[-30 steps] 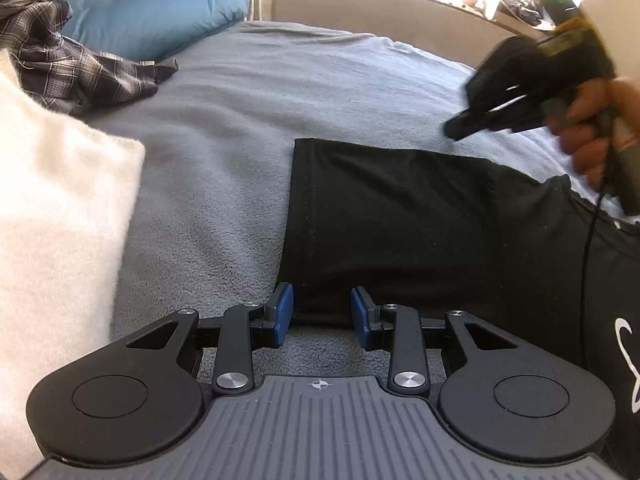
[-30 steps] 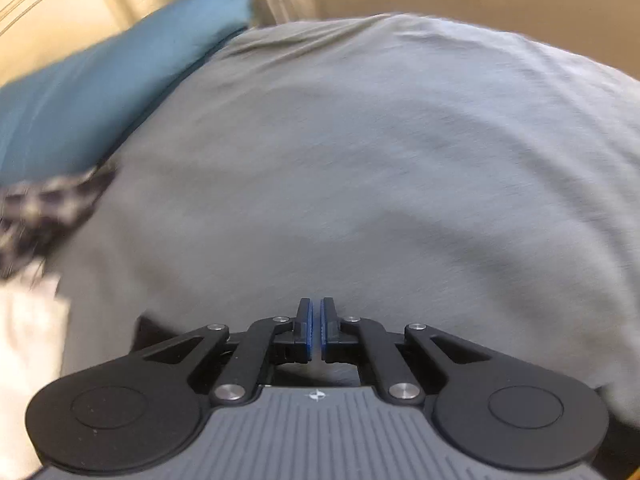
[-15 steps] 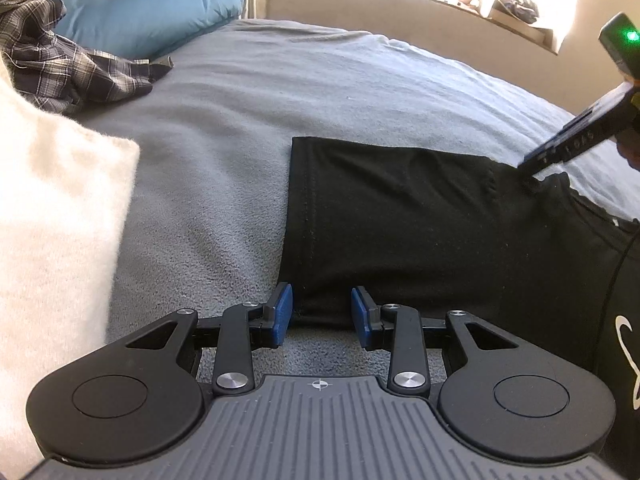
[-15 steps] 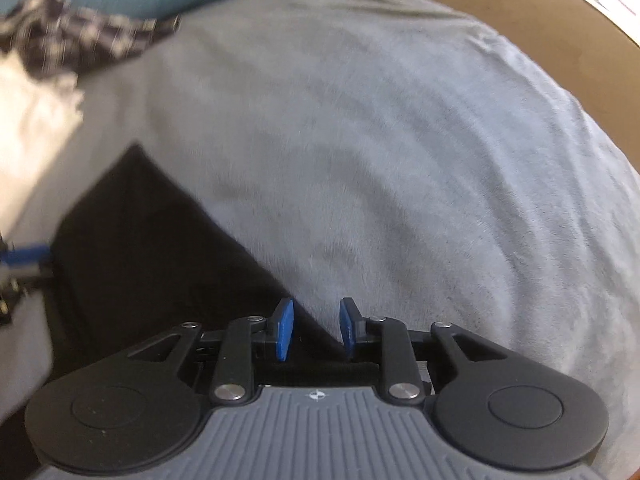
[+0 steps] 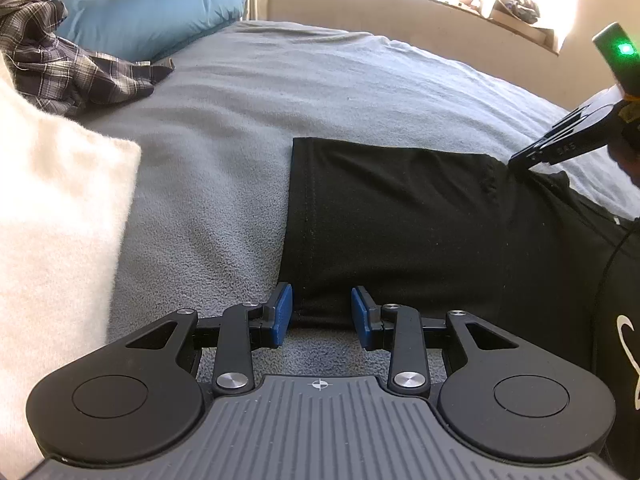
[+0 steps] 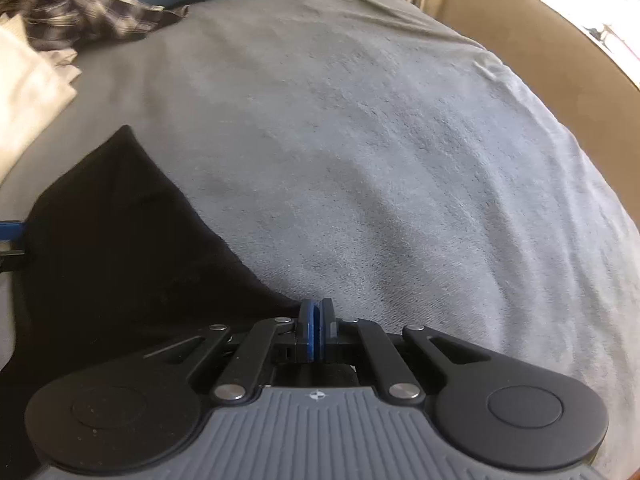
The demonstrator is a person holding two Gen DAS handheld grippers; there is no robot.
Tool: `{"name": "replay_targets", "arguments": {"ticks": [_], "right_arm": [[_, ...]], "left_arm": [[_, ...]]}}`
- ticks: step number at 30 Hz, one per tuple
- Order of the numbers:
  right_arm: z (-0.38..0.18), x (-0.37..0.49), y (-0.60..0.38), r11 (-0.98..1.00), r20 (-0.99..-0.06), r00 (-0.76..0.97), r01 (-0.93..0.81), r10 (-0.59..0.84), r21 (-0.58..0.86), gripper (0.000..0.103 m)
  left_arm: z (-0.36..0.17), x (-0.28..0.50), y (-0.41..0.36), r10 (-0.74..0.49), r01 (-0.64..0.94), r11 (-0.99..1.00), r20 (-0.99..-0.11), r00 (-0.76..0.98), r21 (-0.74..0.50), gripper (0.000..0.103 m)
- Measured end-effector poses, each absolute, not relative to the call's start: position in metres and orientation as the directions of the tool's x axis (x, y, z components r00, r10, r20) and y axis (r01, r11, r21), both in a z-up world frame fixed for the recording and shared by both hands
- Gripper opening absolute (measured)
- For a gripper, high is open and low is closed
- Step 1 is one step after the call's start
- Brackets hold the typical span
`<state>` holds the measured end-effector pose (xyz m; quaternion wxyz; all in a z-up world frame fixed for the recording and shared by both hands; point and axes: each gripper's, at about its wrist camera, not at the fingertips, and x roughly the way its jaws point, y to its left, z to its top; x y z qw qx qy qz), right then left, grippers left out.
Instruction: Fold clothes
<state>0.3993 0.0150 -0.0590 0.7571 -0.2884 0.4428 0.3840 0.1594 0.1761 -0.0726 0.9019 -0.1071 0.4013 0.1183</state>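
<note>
A big bed with a grey blanket (image 5: 248,92) sits by a sunny window. Beyond the left gripper (image 5: 320,316) lie a blue pillow (image 5: 152,16), a checked shirt (image 5: 60,64) and a white towel (image 5: 52,220). The black shirt (image 5: 400,220) lies flat just ahead; its jaws stand apart around the hem. The right gripper (image 6: 316,332), parted a moment ago, has pinched shut on the shirt's far edge.

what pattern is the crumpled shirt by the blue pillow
Dark plaid shirt, grey and white checks; clearest in the left wrist view.
</note>
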Motion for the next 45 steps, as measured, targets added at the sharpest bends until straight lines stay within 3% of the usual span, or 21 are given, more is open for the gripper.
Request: {"name": "replay_targets", "arguments": {"ticks": [2, 5, 8, 12, 16, 18, 22, 24, 30, 33, 36, 40, 45], "right_arm": [[-0.063, 0.4, 0.014, 0.573, -0.879, 0.342, -0.814, 0.333, -0.1, 0.003], [-0.058, 0.411, 0.003, 0.688, -0.84, 0.431, -0.719, 0.329, -0.1, 0.019], [-0.045, 0.434, -0.025, 0.81, -0.83, 0.452, -0.587, 0.328, 0.001, 0.019], [-0.027, 0.433, -0.06, 0.785, -0.843, 0.284, -0.574, 0.457, 0.232, 0.019], [-0.047, 0.434, -0.072, 0.812, -0.901, 0.144, -0.508, 0.41, 0.288, 0.019], [-0.061, 0.441, -0.082, 0.862, -0.908, 0.172, -0.42, 0.383, 0.284, 0.012], [-0.051, 0.452, -0.121, 0.933, -0.833, 0.423, -0.209, 0.357, 0.294, 0.017], [-0.043, 0.45, -0.149, 0.93, -0.817, 0.449, -0.114, 0.361, 0.349, 0.017], [0.021, 0.382, -0.244, 0.871, -0.71, 0.534, -0.112, 0.458, 0.477, 0.022], [0.039, 0.333, -0.284, 0.848, -0.703, 0.511, -0.103, 0.494, 0.52, 0.025], [0.038, 0.281, -0.296, 0.88, -0.748, 0.475, -0.155, 0.464, 0.448, 0.043], [0.015, 0.227, -0.271, 0.941, -0.802, 0.511, -0.288, 0.31, 0.18, 0.043], [-0.015, 0.186, -0.232, 0.874, -0.789, 0.579, -0.472, 0.205, -0.119, 0.042]], "left_arm": [[-0.073, 0.159, 0.176, 0.13, -0.301, 0.949, -0.75, 0.649, -0.096, 0.033], [-0.073, 0.159, 0.175, 0.135, -0.3, 0.95, -0.747, 0.65, -0.09, 0.033], [-0.073, 0.159, 0.174, 0.137, -0.301, 0.95, -0.748, 0.649, -0.087, 0.033], [-0.072, 0.16, 0.176, 0.132, -0.306, 0.947, -0.752, 0.646, -0.096, 0.033], [-0.073, 0.16, 0.174, 0.141, -0.307, 0.948, -0.751, 0.645, -0.086, 0.033], [-0.073, 0.16, 0.173, 0.145, -0.308, 0.948, -0.752, 0.643, -0.081, 0.033], [-0.073, 0.16, 0.172, 0.149, -0.314, 0.946, -0.752, 0.643, -0.081, 0.033], [-0.073, 0.161, 0.172, 0.152, -0.321, 0.944, -0.753, 0.64, -0.082, 0.033], [-0.069, 0.164, 0.183, 0.118, -0.367, 0.917, -0.77, 0.627, -0.159, 0.033], [-0.065, 0.164, 0.185, 0.117, -0.379, 0.909, -0.768, 0.63, -0.172, 0.033], [-0.055, 0.159, 0.179, 0.153, -0.385, 0.91, -0.74, 0.655, -0.152, 0.034], [-0.033, 0.15, 0.162, 0.185, -0.358, 0.926, -0.689, 0.701, -0.115, 0.035], [-0.007, 0.15, 0.118, 0.097, -0.205, 0.976, -0.683, 0.724, -0.078, 0.04]]}}
